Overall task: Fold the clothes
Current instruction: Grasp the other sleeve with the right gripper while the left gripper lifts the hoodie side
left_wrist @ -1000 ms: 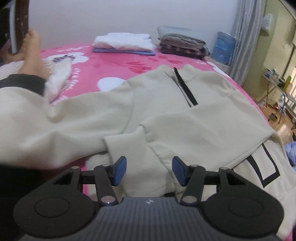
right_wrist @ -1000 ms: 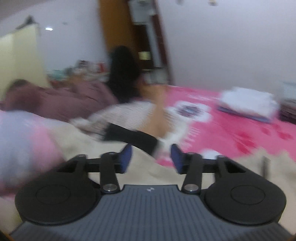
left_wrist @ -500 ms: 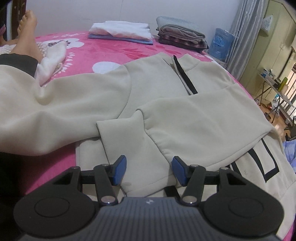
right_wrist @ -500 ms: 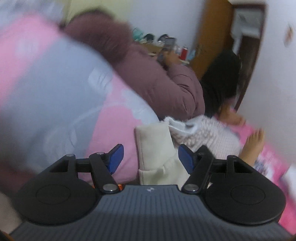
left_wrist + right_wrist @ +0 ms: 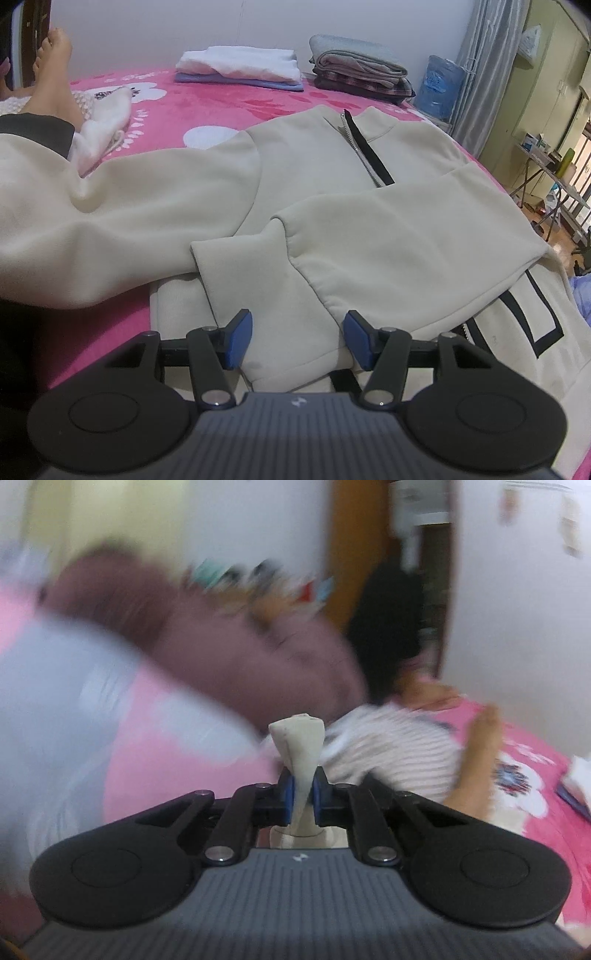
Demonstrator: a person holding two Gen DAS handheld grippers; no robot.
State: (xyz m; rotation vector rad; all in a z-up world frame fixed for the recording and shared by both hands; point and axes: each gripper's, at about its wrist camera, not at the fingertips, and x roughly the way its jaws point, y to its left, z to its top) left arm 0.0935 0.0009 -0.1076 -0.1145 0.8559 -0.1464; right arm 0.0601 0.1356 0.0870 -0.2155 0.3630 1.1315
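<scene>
Sweatshirt [image 5: 314, 184] spread on the pink bed [image 5: 229, 103], one cuff gripped.

Cream cloth lies flat across the blanket, zip collar toward the wall, one sleeve folded over the chest with its cuff [image 5: 258, 295] lying between the blue pads of the left tongs [image 5: 297, 341], which stand apart and press nothing. The right tongs [image 5: 303, 798] are closing, pads already pinched on a bunched cream sleeve end [image 5: 297, 738]; its view is blurred. Folded piles [image 5: 240, 68] sit by the wall.
</scene>
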